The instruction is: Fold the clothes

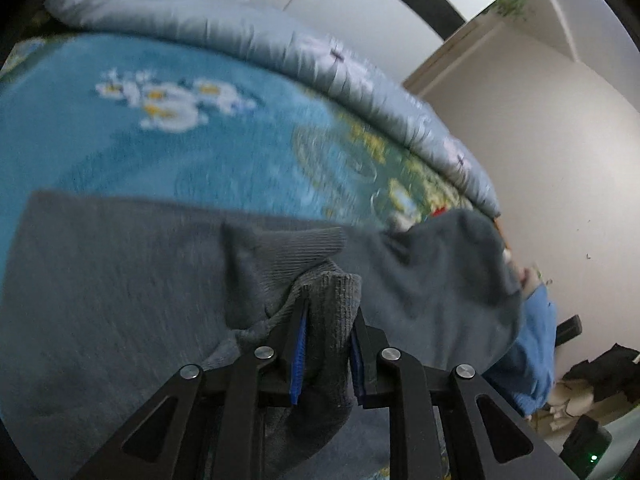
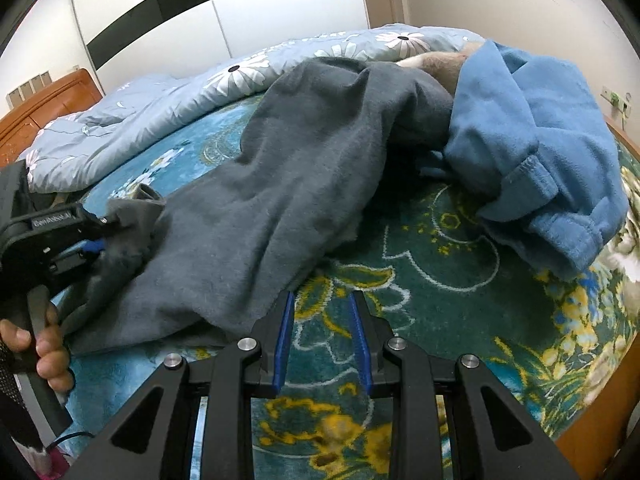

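A ribbed cuff of the dark grey knitted garment point(image 1: 328, 312) is pinched between the left gripper point(image 1: 329, 344) fingers, probably so it can be drawn flat across the patterned blue bed cover point(image 2: 420, 264). The right gripper point(image 2: 323, 336) fingers are held apart, empty, just beside the garment's hem.

The bed point(image 2: 440, 280), covered by a teal flowered blanket, carries a grey garment point(image 2: 280, 184) across its middle, a blue garment point(image 2: 532, 152) at two o'clock, and a pale floral quilt point(image 2: 168, 108) bunched along eleven o'clock.
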Demonstrator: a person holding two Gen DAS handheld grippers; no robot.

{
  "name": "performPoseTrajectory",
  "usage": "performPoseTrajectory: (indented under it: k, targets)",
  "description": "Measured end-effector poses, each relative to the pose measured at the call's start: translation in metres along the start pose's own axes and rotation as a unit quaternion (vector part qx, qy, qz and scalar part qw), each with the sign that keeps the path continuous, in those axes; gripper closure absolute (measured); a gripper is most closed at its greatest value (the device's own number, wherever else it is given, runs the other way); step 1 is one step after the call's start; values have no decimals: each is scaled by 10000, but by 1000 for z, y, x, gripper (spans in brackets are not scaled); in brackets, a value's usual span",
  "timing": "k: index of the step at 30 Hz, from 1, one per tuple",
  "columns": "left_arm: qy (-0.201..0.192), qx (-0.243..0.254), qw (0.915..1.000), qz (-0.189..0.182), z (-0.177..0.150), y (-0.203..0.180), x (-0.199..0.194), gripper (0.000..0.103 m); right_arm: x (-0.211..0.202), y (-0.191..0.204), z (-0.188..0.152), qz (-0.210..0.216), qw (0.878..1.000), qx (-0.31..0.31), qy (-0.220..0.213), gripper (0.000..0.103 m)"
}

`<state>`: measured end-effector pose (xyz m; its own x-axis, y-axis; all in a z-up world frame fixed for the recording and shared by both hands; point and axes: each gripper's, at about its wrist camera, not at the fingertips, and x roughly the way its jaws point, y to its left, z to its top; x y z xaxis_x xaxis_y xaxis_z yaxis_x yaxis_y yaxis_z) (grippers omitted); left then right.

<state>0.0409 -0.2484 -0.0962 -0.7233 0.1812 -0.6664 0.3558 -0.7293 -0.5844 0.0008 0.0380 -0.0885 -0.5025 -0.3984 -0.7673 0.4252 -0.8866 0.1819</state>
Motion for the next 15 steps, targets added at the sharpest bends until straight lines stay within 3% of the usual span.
performPoseTrajectory:
  k: [3,5,9,12,15]
  targets:
    - [65,138,9999,-28,-5,-7,-5,68,2,5,-1,22,10000,-59,29,74]
    - [60,145,9995,-274,-9,-12,-14,36,2,9,-1,35,9999,-104,27,74]
    - [-9,151,9972,-739,-19,-12,-46,32,-2,15,0,47,9999,-152,-23,74]
    - [-519,-191,9943,-906,-25,20,-90,28,-7,18,4,146,9998,-129,-89,74]
    - [-1133,-883,9885,-464,-28,72,-128,22,-10,24,9,335,9992,-144,-155,71]
